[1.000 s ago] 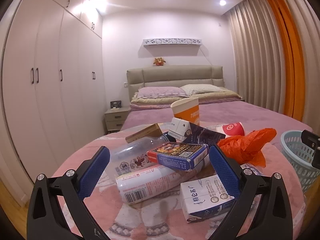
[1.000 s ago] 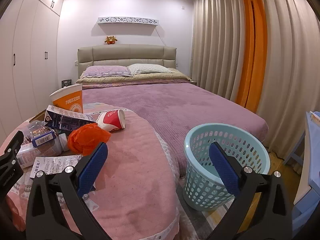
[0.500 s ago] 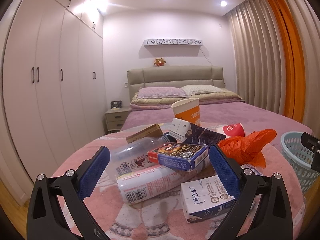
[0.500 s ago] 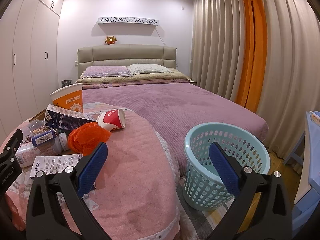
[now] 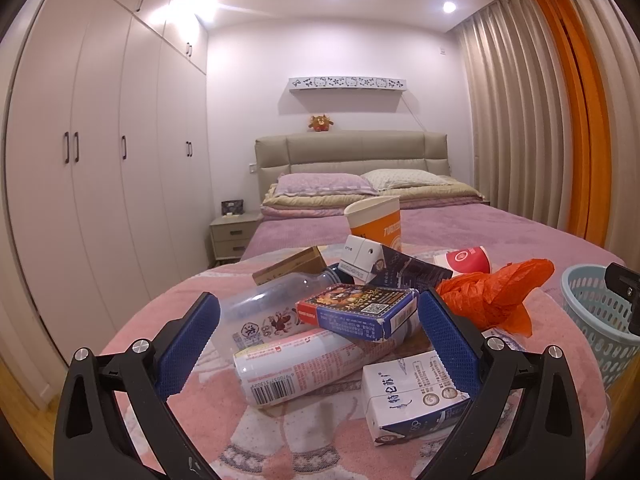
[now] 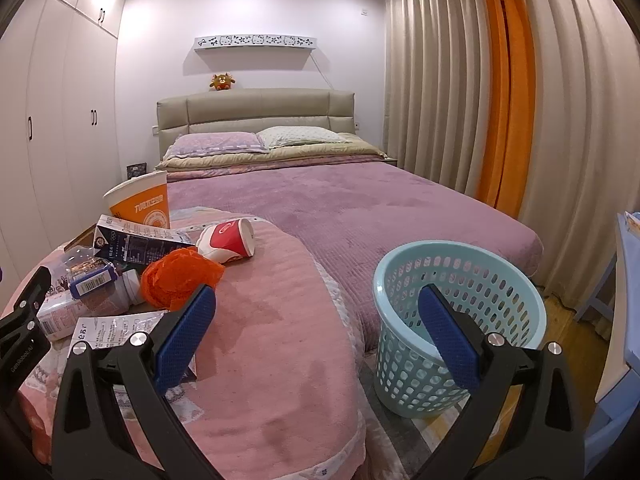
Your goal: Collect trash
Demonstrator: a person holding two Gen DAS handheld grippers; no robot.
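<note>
Your left tongs (image 5: 319,334) gape wide, empty, facing trash pile near left edge of pink-covered worktop (image 6: 272,320). Right tongs (image 6: 316,330) also spread, empty. Blue carton (image 5: 358,311) tops pile: light, stiff, likely easy across narrow sides. Bottle (image 5: 264,312) beneath probably slick, rolls. Orange bag (image 5: 496,300) soft, crushes. Basket (image 6: 460,320) on floor off right edge; inside looks empty.

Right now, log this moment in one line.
left gripper: open, facing trash pile | right gripper: open, empty | blue basket: on floor, no trash visible
</note>
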